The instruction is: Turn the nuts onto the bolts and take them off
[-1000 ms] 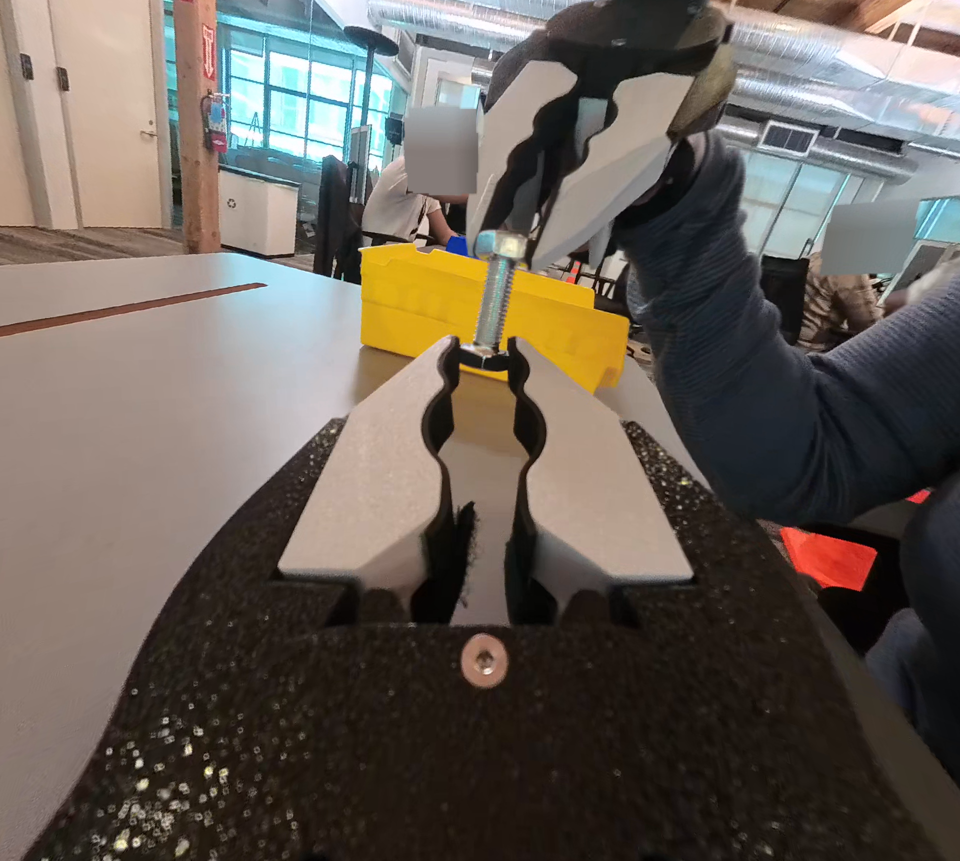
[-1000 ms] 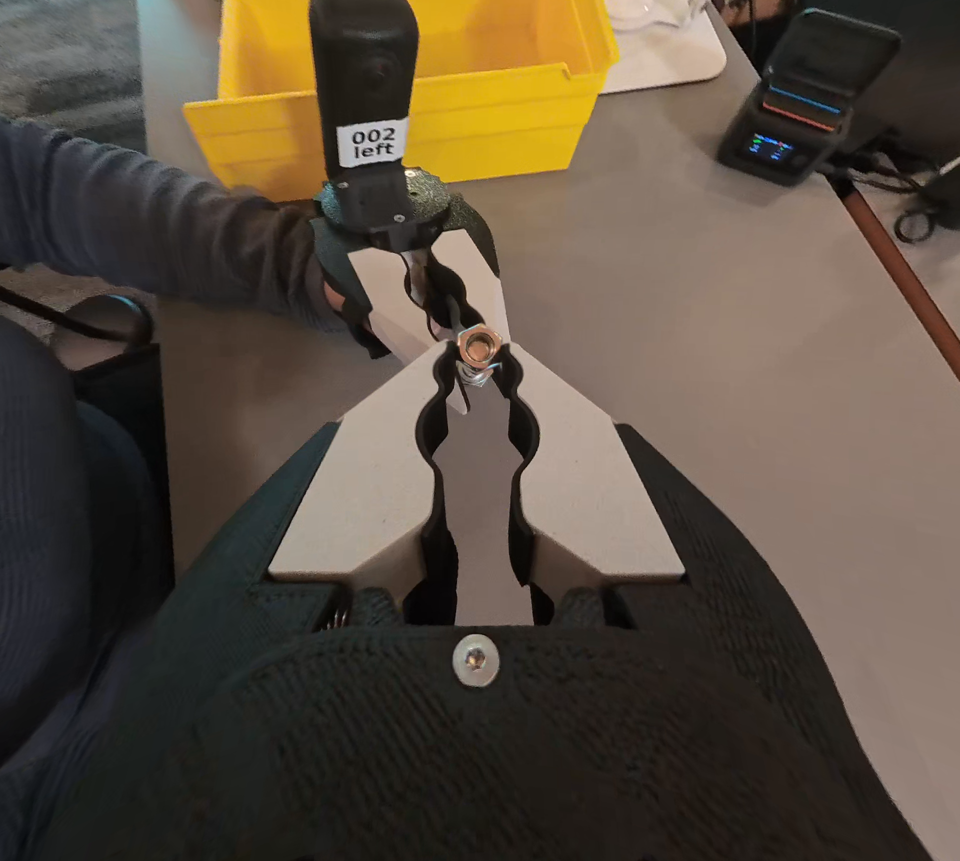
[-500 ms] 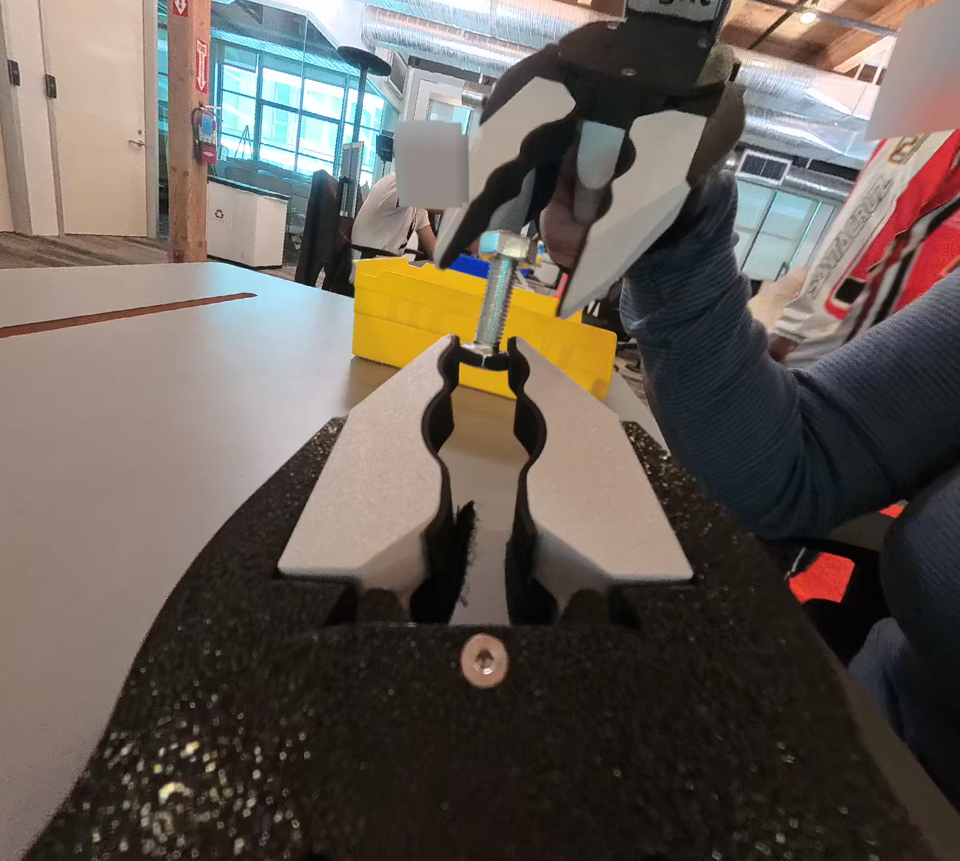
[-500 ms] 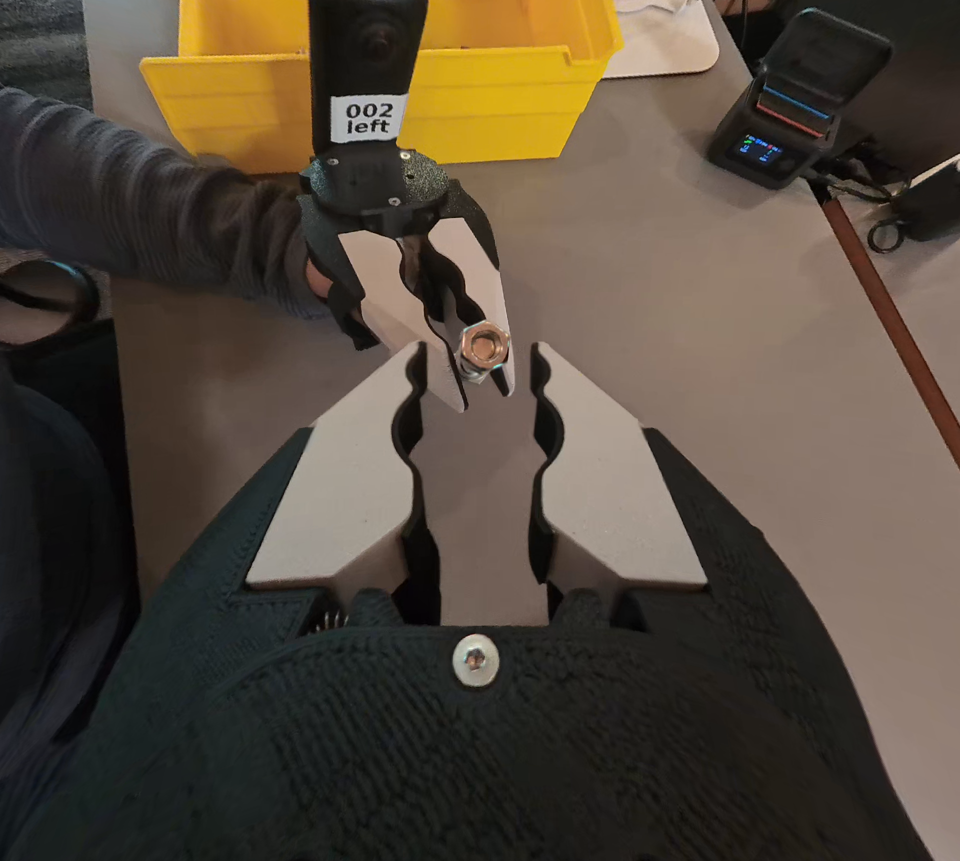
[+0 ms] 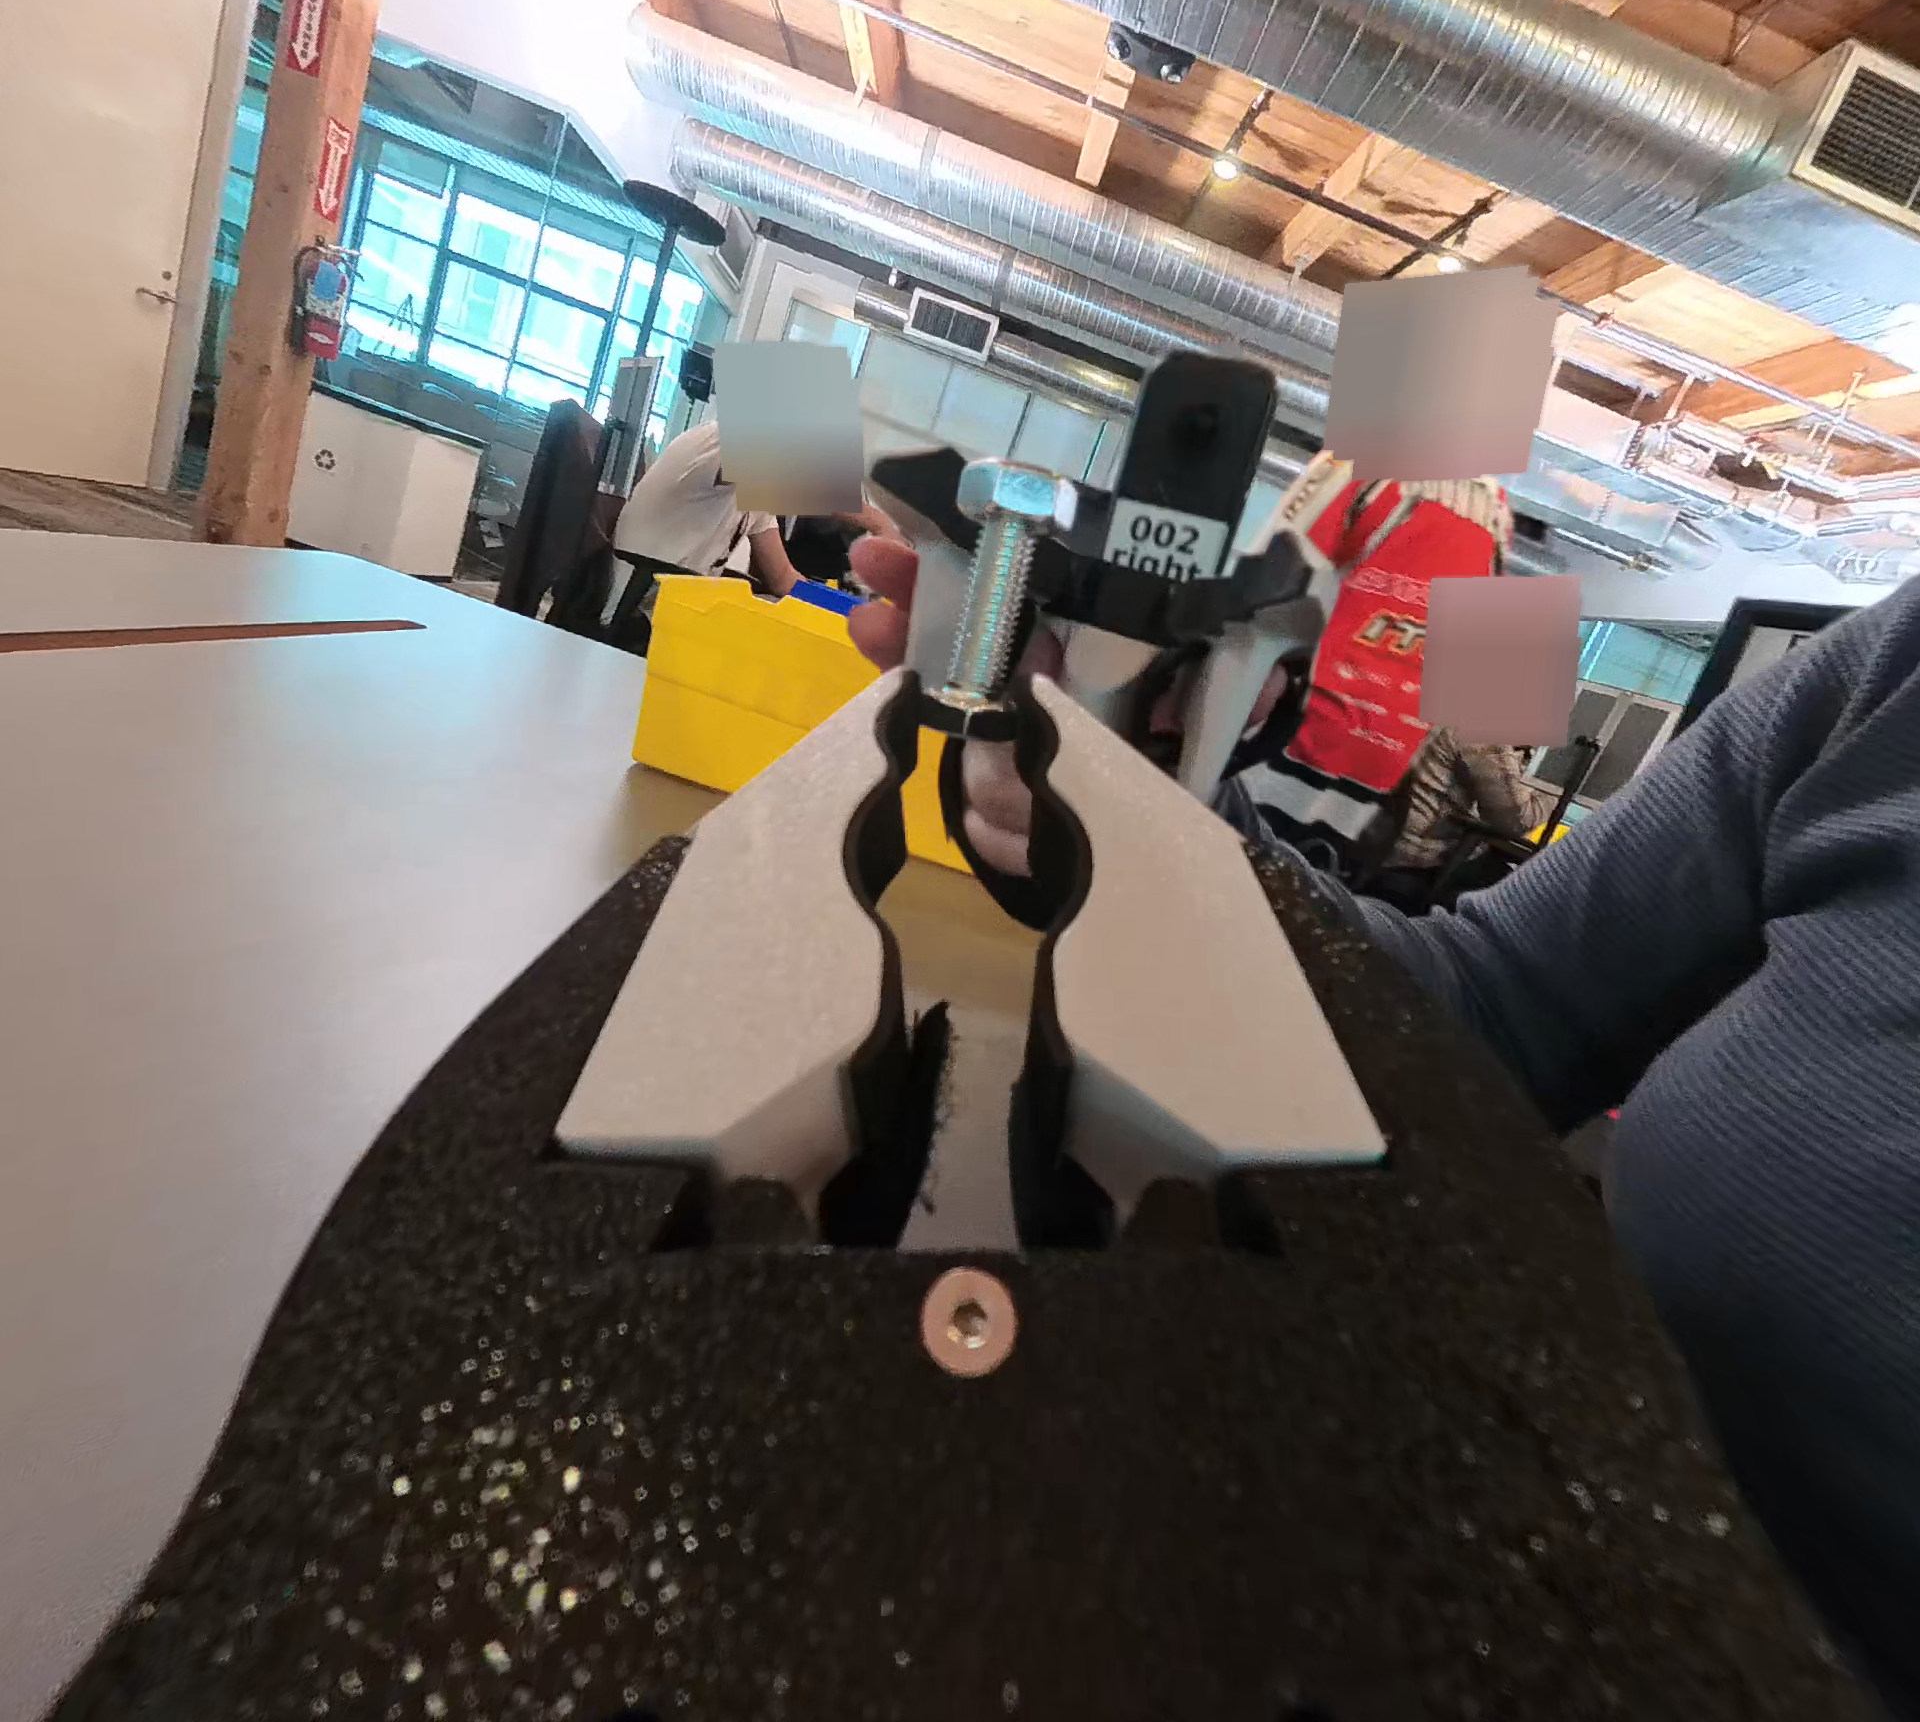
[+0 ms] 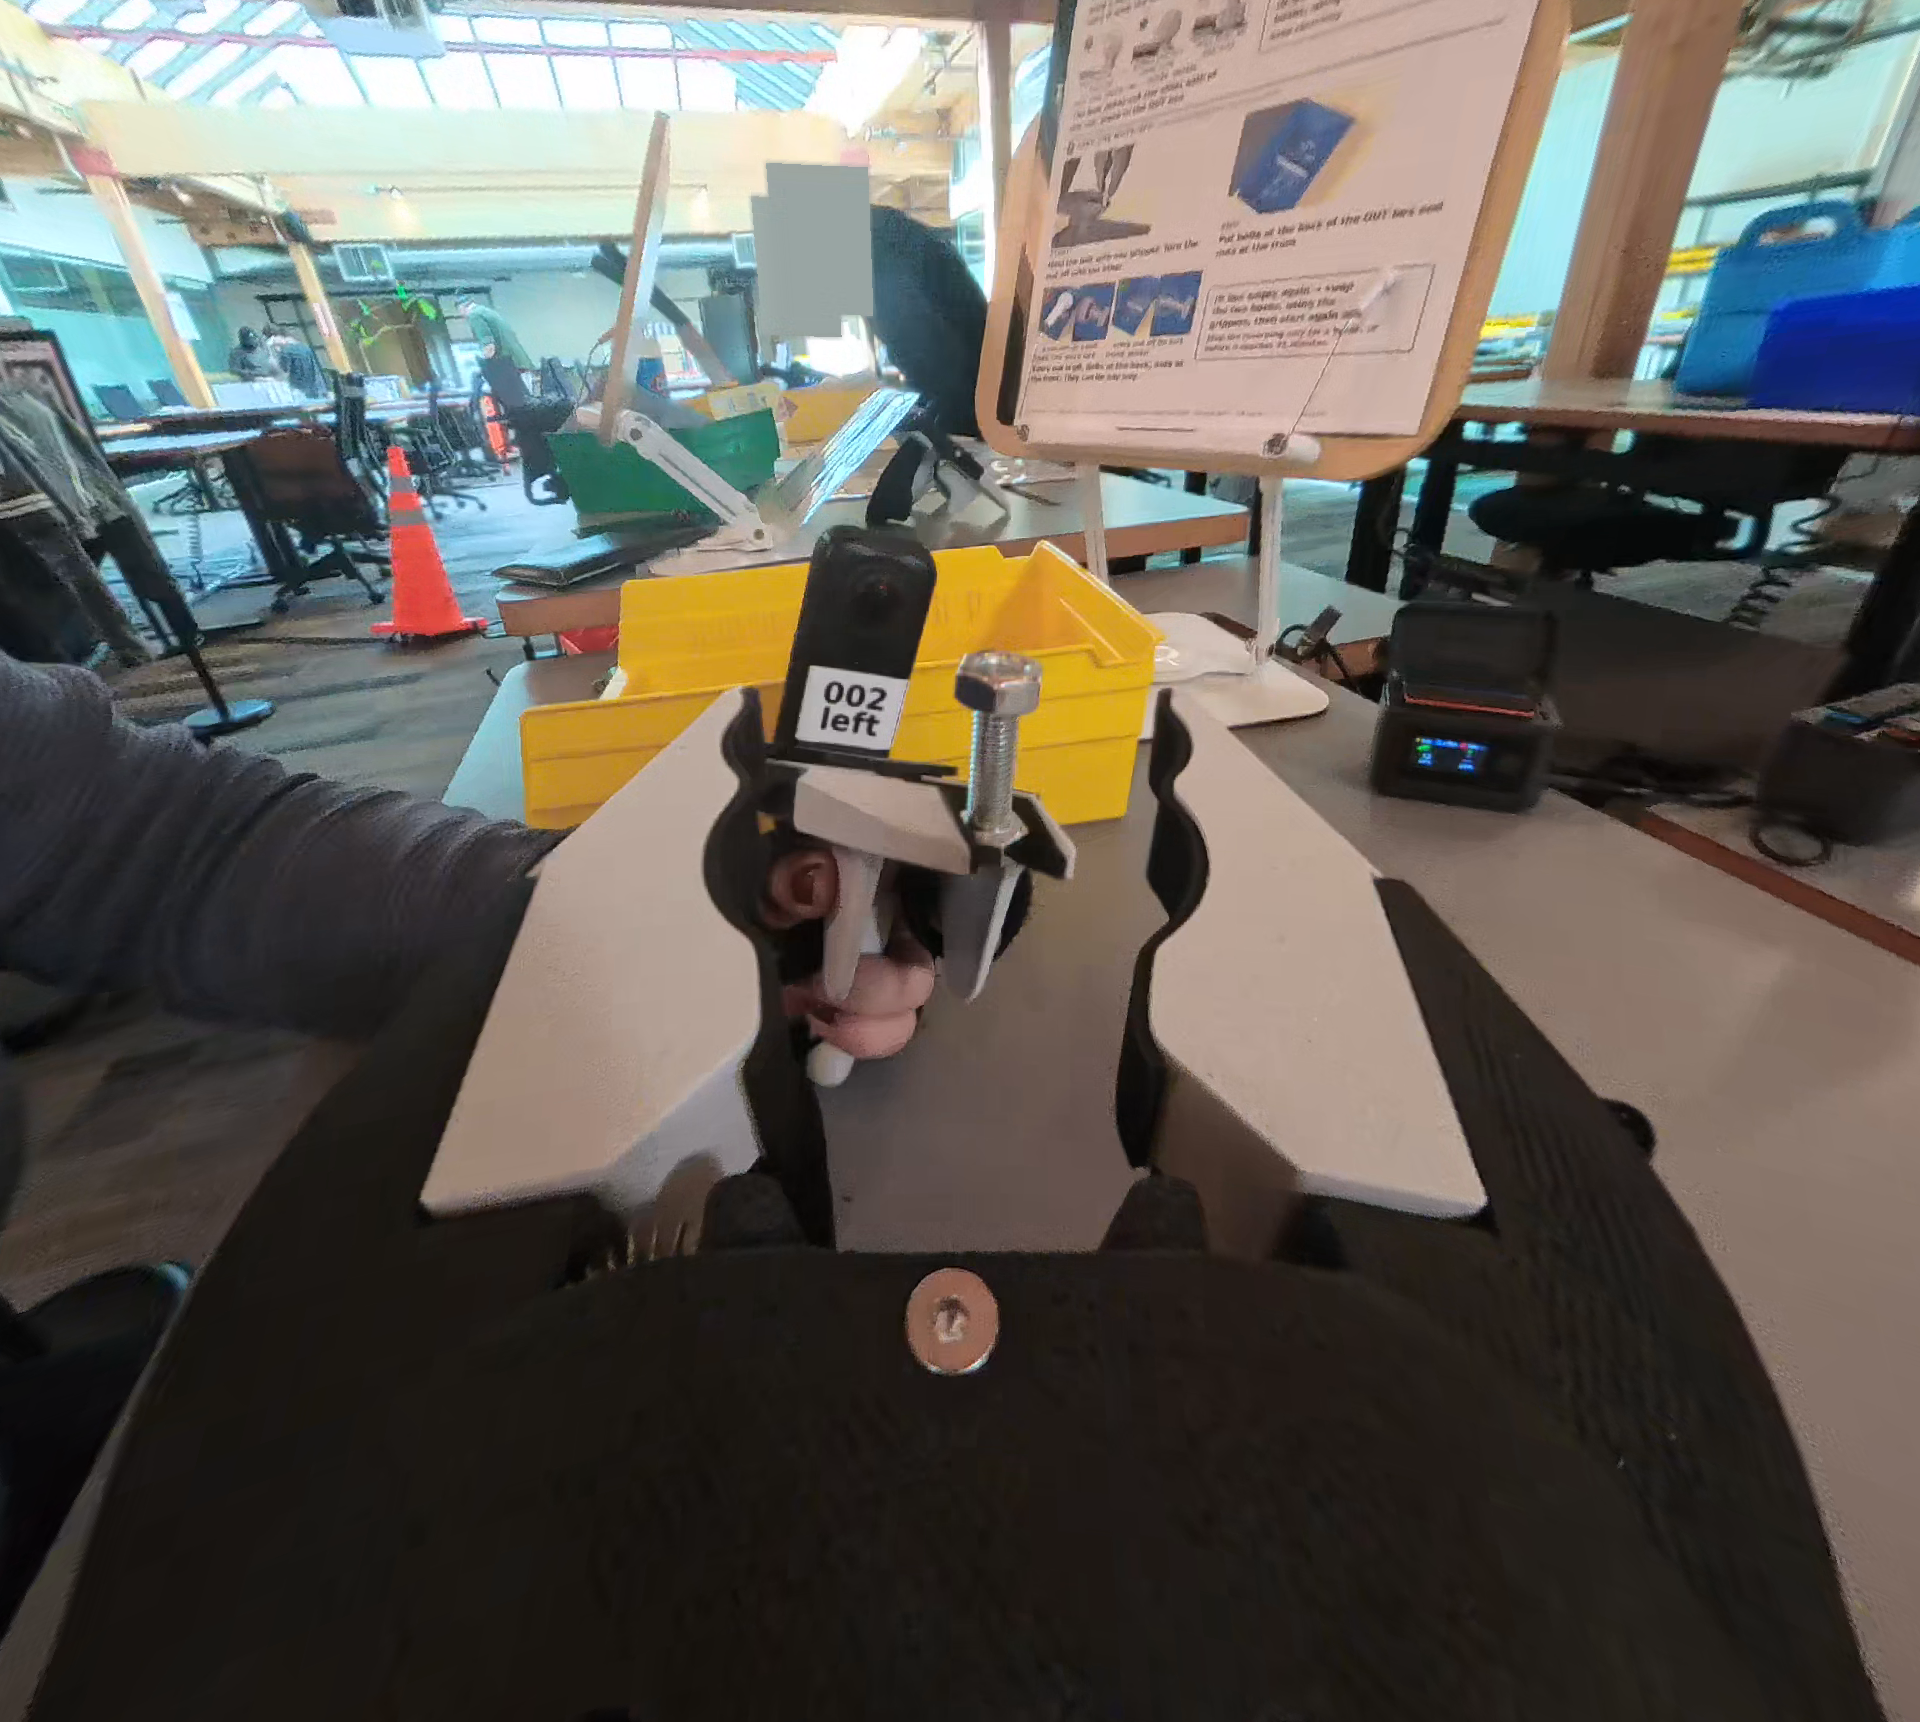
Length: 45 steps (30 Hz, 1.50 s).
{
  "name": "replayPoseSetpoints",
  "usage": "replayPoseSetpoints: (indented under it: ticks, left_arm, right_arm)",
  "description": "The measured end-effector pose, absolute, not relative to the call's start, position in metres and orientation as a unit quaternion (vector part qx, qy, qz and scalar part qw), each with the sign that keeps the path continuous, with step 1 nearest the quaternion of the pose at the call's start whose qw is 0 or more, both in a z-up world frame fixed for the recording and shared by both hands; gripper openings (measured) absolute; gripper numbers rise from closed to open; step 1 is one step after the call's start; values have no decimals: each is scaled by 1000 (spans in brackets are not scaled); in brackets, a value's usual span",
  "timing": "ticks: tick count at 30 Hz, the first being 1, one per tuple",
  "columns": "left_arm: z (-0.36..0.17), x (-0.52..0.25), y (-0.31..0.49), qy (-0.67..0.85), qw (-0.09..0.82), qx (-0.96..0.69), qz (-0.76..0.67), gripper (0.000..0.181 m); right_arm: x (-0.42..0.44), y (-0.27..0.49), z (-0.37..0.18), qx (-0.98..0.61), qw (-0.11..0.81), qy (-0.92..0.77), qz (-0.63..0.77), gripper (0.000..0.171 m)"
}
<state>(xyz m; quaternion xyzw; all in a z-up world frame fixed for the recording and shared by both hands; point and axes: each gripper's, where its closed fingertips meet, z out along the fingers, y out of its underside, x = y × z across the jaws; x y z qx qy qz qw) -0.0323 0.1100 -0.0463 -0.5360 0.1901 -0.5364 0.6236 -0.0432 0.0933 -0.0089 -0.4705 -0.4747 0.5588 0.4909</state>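
My left gripper [image 5: 971, 722] is shut on a nut [image 5: 966, 704] at its fingertips. A silver hex bolt [image 5: 995, 592] stands upright out of the nut, its head on top and free. My right gripper [image 6: 951, 737] is open and empty, its fingers wide apart, level with the left gripper and facing it. In the right wrist view the left gripper [image 6: 1013, 841] holds the nut [image 6: 997, 831] with the bolt [image 6: 995, 747] between my open fingers, farther off. In the left wrist view the right gripper [image 5: 1101, 675] shows just behind the bolt.
A yellow bin [image 6: 644, 747] stands on the grey table [image 5: 260, 841] behind the grippers; it also shows in the left wrist view [image 5: 727, 685]. An instruction board on a white stand [image 6: 1278, 114] and a small black device [image 6: 1465, 737] are at the right. People sit beyond the table. Less than 4 cm separates the two grippers' tips.
My right gripper has let go of the bolt head, opened wide, and swung from above the bolt down to level with it. The left gripper keeps its hold on the nut.
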Motion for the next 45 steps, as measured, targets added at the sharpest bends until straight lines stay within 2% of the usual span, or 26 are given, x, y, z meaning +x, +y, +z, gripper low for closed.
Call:
replayPoseSetpoints:
  ticks: [9, 13, 20, 24, 27, 31, 35, 38, 41, 45]
  left_arm:
    - [-50, -22, 106, 213, 608, -544, -538, 16]
    - [-44, -36, 111, 175, 612, -529, -562, 16]
    - [-52, -23, 109, 205, 597, -551, -546, 16]
    - [-45, -36, 112, 169, 601, -533, -571, 16]
    - [-50, -26, 108, 198, 591, -545, -561, 16]
    - [-52, -15, 100, 228, 572, -543, -570, 16]
    - [-49, -12, 90, 243, 545, -526, -605, 15]
    - [-49, -7, 81, 262, 522, -518, -625, 15]
    - [-50, -6, 81, 266, 525, -521, -618, 15]
    - [-55, -9, 97, 240, 572, -557, -552, 15]
  right_arm:
    - [-52, 71, -10, -449, 452, -490, 595, 79]
    - [-47, 74, -14, -457, 454, -498, 581, 77]
    - [-50, 70, -9, -443, 463, -499, 584, 80]
    - [-43, 81, -4, -449, 464, -482, 593, 74]
    - [-44, 86, -6, -463, 476, -472, 580, 70]
    - [-46, 89, -9, -469, 481, -469, 574, 45]
    - [-46, 84, -12, -468, 458, -475, 588, 35]
    - [-44, 77, -13, -457, 446, -486, 596, 19]
    - [-42, 75, -14, -458, 436, -493, 598, 18]
    - [-44, 90, -19, -501, 452, -488, 554, 18]
